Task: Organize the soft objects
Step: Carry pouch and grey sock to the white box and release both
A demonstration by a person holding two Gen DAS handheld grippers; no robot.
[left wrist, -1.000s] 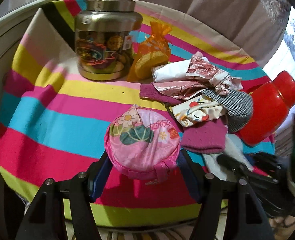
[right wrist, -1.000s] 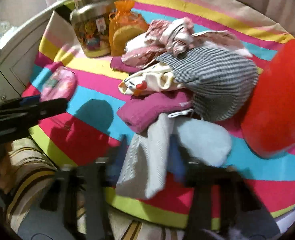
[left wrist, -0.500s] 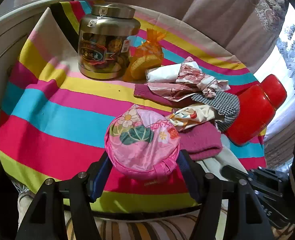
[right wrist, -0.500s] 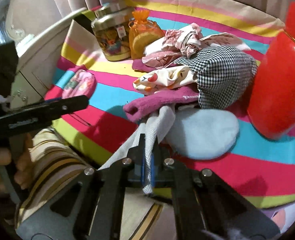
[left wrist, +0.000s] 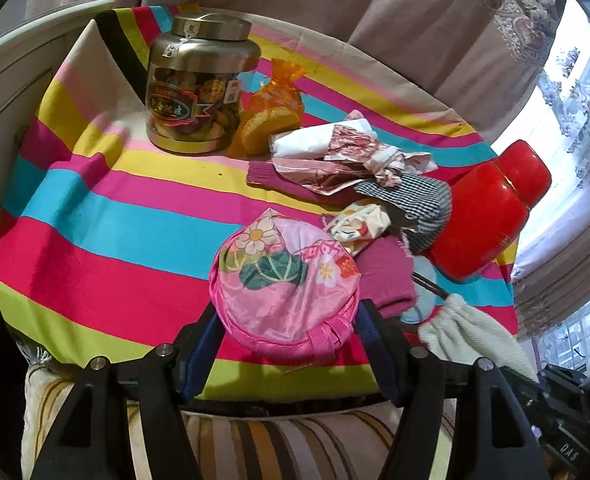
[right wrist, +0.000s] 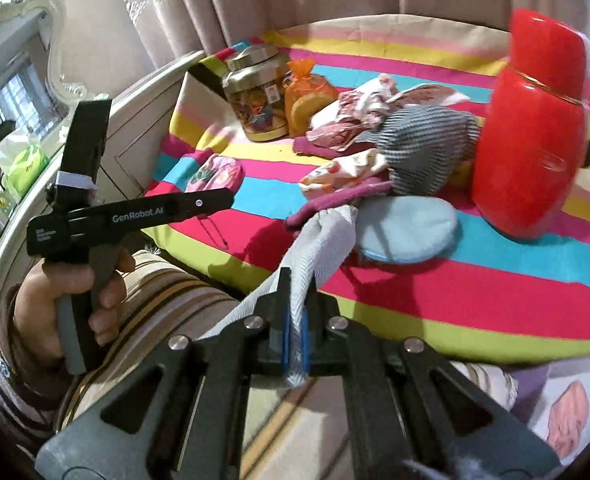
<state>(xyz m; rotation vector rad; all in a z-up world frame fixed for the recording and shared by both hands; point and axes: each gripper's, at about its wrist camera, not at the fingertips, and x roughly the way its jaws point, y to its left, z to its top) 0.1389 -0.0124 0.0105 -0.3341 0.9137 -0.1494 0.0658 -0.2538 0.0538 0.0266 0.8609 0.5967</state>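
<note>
My left gripper (left wrist: 289,320) is shut on a round pink floral pouch (left wrist: 287,288), held just above the near edge of the striped tablecloth (left wrist: 107,240). In the right wrist view the same left gripper (right wrist: 223,200) shows from the side with the pouch (right wrist: 215,172) beyond it. My right gripper (right wrist: 294,336) is shut on a white herringbone cloth (right wrist: 327,236), which stretches from the jaws up to the pile. The pile holds a magenta knit (right wrist: 335,200), a light blue pad (right wrist: 407,228), a checked cloth (right wrist: 427,148) and a cream printed cloth (right wrist: 343,168).
A big red jar (right wrist: 531,140) stands right of the pile. A metal-lidded jar (left wrist: 199,92) and an orange mesh bag (left wrist: 273,112) stand at the back. White furniture (right wrist: 135,120) borders the left side, curtains hang behind, and striped fabric lies under both grippers.
My right gripper has shut on the white cloth and drawn it back and up past the table's near edge. My left gripper has pulled back a little with the pouch.
</note>
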